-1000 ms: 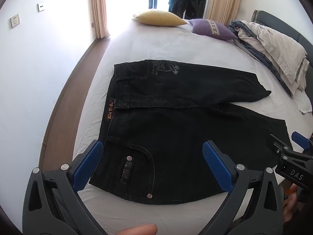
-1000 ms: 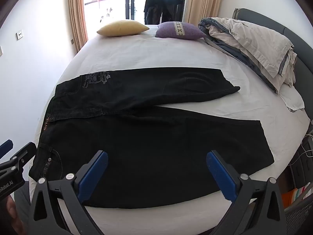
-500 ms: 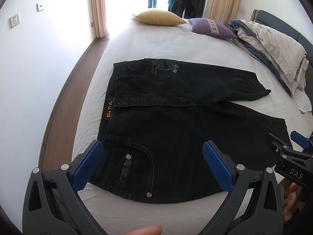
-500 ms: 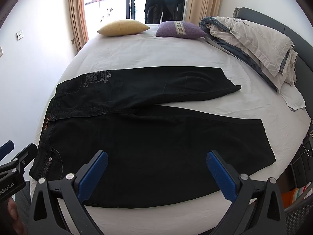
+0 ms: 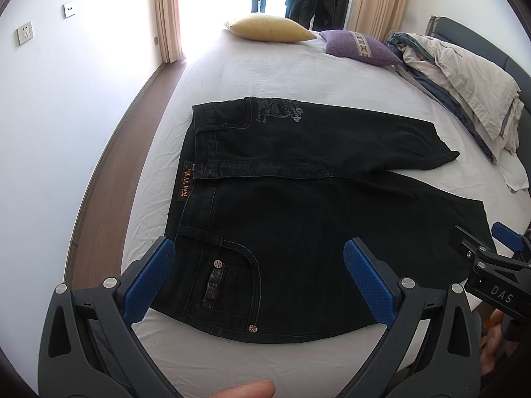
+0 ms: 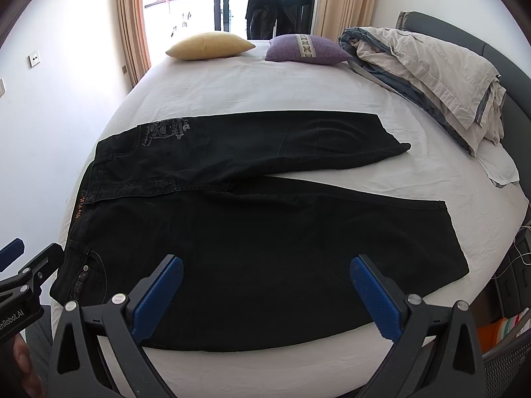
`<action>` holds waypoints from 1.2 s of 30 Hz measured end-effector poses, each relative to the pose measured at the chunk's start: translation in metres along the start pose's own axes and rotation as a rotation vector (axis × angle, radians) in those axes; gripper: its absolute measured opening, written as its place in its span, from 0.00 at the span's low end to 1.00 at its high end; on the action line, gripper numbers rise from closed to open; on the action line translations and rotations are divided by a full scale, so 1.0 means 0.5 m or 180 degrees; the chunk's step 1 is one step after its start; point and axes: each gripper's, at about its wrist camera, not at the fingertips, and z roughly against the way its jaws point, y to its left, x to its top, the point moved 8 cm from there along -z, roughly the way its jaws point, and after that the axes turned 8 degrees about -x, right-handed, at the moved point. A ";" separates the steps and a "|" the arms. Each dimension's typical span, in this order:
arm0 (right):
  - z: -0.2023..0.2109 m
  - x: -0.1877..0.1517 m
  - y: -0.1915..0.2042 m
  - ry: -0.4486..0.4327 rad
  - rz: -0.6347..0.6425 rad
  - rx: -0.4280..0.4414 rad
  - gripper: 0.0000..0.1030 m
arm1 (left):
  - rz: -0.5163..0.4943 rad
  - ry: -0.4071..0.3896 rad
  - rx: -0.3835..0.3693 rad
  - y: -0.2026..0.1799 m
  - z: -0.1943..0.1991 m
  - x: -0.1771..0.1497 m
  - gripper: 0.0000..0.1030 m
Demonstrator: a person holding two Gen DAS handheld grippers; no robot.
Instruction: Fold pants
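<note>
Black jeans point(image 5: 298, 219) point(image 6: 252, 232) lie flat on the white bed point(image 5: 252, 73), waistband to the left, both legs stretched right and spread apart. My left gripper point(image 5: 259, 282) hovers open above the near hip pocket, holding nothing. My right gripper point(image 6: 265, 292) is open above the near leg, also holding nothing. The right gripper's tip point(image 5: 478, 258) shows at the right edge of the left wrist view, and the left gripper's tip point(image 6: 30, 272) at the left edge of the right wrist view.
A yellow pillow point(image 6: 209, 44) and a purple cushion point(image 6: 308, 48) lie at the bed's far end. A crumpled duvet point(image 6: 431, 73) is piled at the right against the grey headboard. Wooden floor point(image 5: 109, 172) and a white wall run along the left.
Both grippers have lifted and pulled back slightly; the jeans look a little farther away. The pants have not moved.
</note>
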 end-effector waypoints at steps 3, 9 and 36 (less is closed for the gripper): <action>-0.003 -0.005 0.006 0.0003 0.0000 0.0001 1.00 | 0.0003 0.0004 -0.0005 0.000 -0.001 -0.004 1.00; -0.001 -0.008 0.010 0.0006 -0.0002 0.0004 1.00 | 0.0003 0.0005 -0.0006 0.001 -0.001 -0.005 1.00; -0.005 -0.010 0.010 0.0019 -0.0006 0.0014 1.00 | 0.0009 0.0011 -0.0005 0.002 -0.002 -0.004 1.00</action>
